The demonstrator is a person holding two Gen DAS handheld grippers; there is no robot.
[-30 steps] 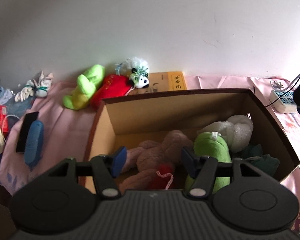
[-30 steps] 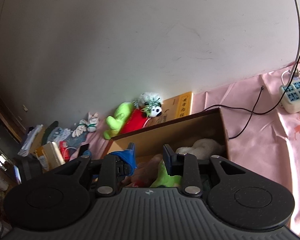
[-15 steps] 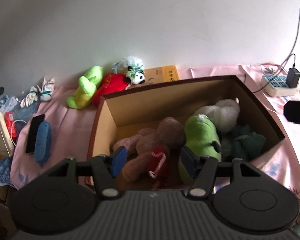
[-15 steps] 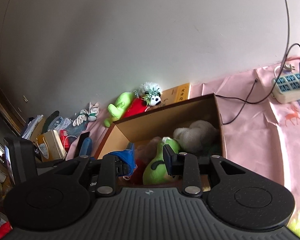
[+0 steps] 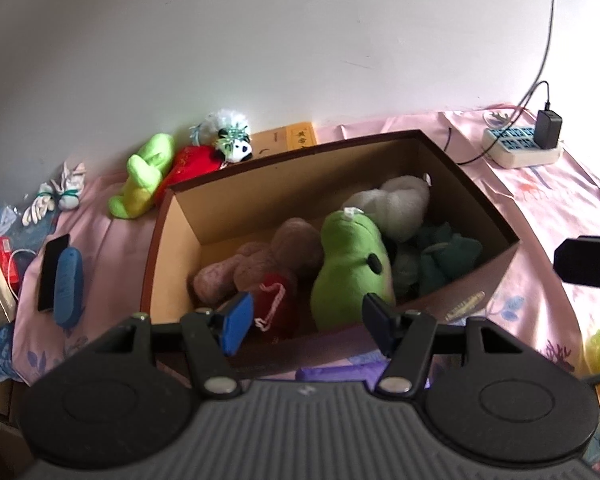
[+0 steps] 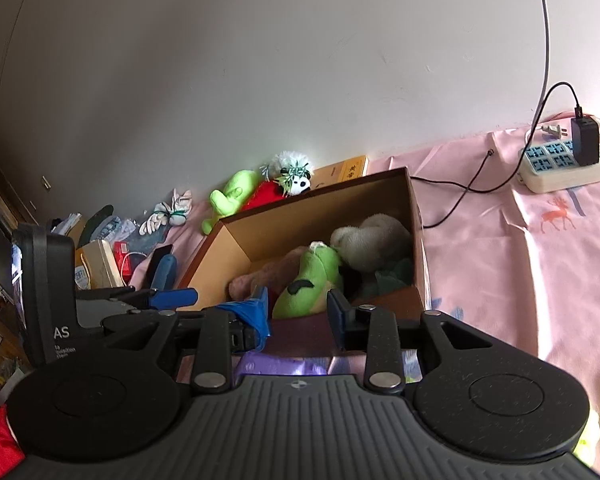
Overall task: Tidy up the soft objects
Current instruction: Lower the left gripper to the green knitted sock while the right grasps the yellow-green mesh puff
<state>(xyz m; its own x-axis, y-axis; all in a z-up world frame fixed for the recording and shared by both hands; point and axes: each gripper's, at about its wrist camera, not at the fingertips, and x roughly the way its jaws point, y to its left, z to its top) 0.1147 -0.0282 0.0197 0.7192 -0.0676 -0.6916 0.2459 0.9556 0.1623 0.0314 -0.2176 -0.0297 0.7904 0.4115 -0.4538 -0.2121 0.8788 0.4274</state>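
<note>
Pink cloth (image 5: 540, 208) covered the whole work surface and ran to the white wall (image 5: 300, 40) at the top of both views.

Cardboard box (image 5: 260, 196) sat mid-frame in the left wrist view, open at the top. Inside, from left to right: a brown plush (image 5: 268, 256) with a red piece (image 5: 278, 300) at its front, a green plush (image 5: 352, 264) upright in the centre, a cream plush (image 5: 396, 204) behind it towards the upper right, and dark teal cloth (image 5: 444, 256) in the right-hand corner.

Outside the box, against the wall at upper left: a lime-green plush (image 5: 142, 178), lying, touching a red-bodied panda toy (image 5: 216, 152). A yellow book (image 5: 288, 140) stood just to the right of the panda, behind the box rim. Further left, small white gloves (image 5: 54, 198), then a blue case (image 5: 68, 280) beside a black phone (image 5: 52, 268).

Power strip (image 5: 520, 146) at upper right, with a black charger plugged in.

Left gripper (image 5: 306, 320) low in the frame, in front of the box's near wall; jaws stood apart, nothing between them.

Right gripper (image 6: 298, 314) low centre in its own view, jaws also parted with an empty gap; blue tape hung loose on its left finger (image 6: 256, 312). Nothing gripped by either tool.
</note>
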